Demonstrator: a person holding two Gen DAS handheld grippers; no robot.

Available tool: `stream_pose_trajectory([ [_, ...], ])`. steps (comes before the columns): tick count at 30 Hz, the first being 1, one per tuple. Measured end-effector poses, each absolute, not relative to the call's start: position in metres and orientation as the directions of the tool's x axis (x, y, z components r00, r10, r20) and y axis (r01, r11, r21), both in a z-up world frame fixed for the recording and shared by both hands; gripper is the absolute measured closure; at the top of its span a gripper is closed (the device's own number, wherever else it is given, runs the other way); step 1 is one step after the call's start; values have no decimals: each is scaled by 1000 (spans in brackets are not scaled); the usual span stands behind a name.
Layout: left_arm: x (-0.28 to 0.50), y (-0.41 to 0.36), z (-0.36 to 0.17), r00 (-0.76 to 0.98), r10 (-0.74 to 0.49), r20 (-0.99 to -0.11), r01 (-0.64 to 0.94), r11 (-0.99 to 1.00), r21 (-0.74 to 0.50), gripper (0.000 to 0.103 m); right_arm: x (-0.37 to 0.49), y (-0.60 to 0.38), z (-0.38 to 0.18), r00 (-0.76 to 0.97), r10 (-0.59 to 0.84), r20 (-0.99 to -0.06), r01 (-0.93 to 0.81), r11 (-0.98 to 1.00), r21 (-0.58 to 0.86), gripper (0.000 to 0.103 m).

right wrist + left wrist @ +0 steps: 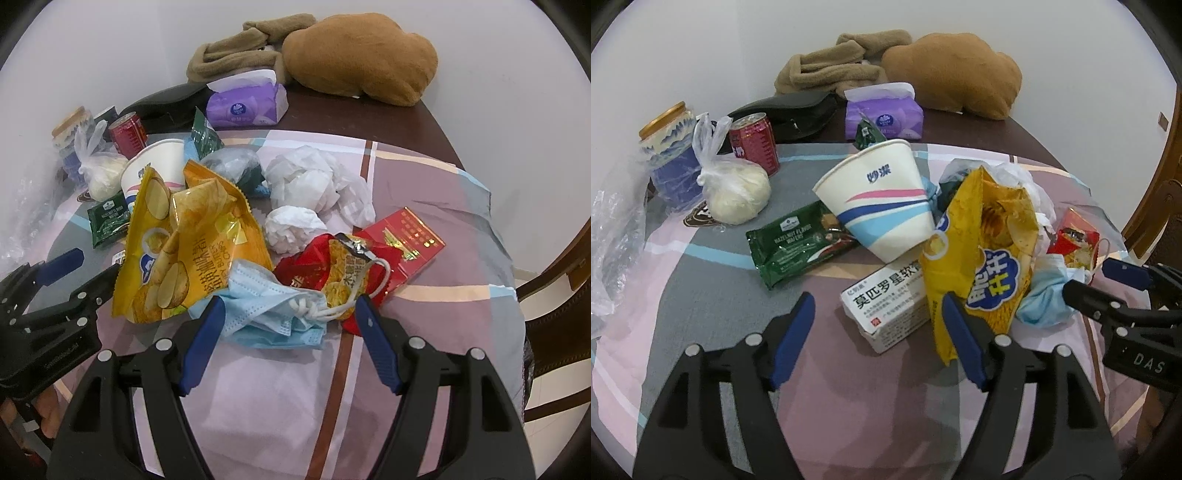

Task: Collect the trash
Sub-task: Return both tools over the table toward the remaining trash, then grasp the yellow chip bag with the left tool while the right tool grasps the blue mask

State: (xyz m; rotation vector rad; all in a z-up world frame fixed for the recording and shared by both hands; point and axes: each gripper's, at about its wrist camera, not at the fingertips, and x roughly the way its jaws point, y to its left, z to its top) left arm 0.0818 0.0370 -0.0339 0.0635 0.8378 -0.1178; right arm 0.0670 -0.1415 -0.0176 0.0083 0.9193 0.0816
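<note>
While I hover over the trash: my left gripper (879, 339) agape beside the medicine box (886, 314), right gripper (290, 341) agape astride the blue mask (266, 314).

one paper cup (882, 199), one yellow chip bag (184, 243), one red snack bag (332, 273), one red card box (406, 240), one white medicine box (886, 310), two green wafer packets (798, 243) (205, 136), one blue face mask (266, 306), two crumpled white tissues (291, 229) (314, 177), one red can (753, 144), one tissue pack (882, 118), one jar (668, 147).
</note>
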Motion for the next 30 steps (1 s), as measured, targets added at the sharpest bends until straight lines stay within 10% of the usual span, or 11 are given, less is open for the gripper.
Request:
stream_pose_trajectory([
  [28,92,22,-28,642,-174,-747,221,975,-37,25,53,-172,-12,629,45,-776,-1,998,58,31],
  [30,95,18,-31,632,-186,-753,234,971,-44,39,53,-174,-14,624,43,-780,3,998,58,31],
])
